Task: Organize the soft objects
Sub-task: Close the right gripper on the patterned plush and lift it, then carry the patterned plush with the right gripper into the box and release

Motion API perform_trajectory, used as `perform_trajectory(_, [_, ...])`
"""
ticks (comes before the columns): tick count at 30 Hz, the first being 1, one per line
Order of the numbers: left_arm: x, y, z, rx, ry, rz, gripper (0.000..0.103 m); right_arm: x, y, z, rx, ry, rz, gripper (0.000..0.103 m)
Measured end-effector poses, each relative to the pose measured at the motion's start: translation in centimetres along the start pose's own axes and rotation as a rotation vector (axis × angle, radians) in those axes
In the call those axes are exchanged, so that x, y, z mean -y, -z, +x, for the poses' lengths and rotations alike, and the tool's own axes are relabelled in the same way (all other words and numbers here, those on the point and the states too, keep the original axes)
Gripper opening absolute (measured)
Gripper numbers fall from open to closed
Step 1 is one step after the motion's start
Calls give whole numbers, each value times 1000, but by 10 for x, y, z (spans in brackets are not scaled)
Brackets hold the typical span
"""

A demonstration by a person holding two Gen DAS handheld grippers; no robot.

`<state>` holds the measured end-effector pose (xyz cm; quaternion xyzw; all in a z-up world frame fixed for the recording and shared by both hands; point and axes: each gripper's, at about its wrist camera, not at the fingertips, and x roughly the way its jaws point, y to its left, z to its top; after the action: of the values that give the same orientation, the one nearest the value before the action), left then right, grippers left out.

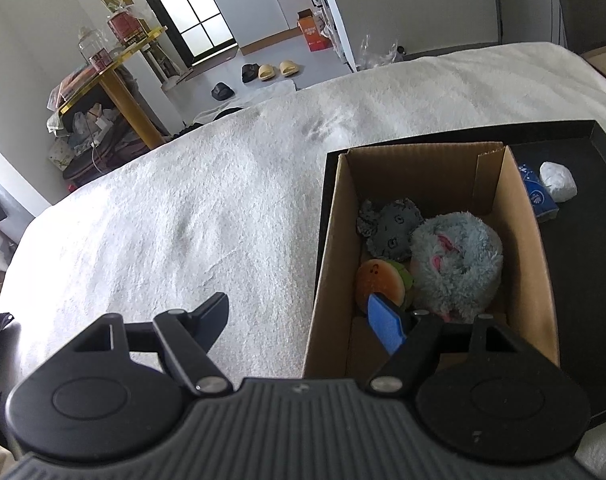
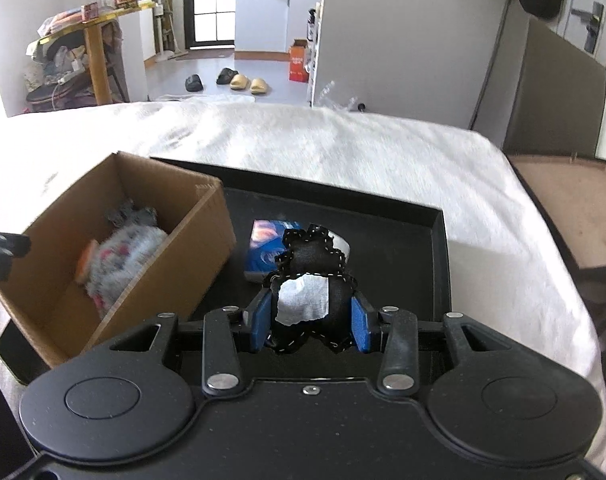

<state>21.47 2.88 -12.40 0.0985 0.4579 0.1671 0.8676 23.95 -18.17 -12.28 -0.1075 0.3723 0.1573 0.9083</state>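
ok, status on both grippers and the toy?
Left gripper open, straddling near wall of cardboard box. Right gripper shut on black plush toy, held above black tray. Nothing between it and the box.

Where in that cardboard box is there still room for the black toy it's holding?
The cardboard box is bare at its far end, beyond the grey patterned plush, and along the near floor in front of the burger plush. The middle is crowded by the fluffy blue plush. The right gripper holds the black toy.
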Motion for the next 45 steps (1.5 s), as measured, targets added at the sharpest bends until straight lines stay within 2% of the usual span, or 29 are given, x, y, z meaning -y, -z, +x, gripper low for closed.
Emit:
perform_trajectory(14, [-12,2,5,2,65,-47,75,-39,-31,-9,51,-11,-98,41])
perform_trajectory(29, [-25,4,18,-28,138,-106,71,-82,-54,0,73,-42,-228,42])
perform_trajectory(35, [-29,4,25,-46,161,-127,62,-94,-60,9,63,-54,-260,42])
perform_trajectory(45, [-33,4,40,-106,199,-163,23,-108,-68,26,56,-74,-297,44])
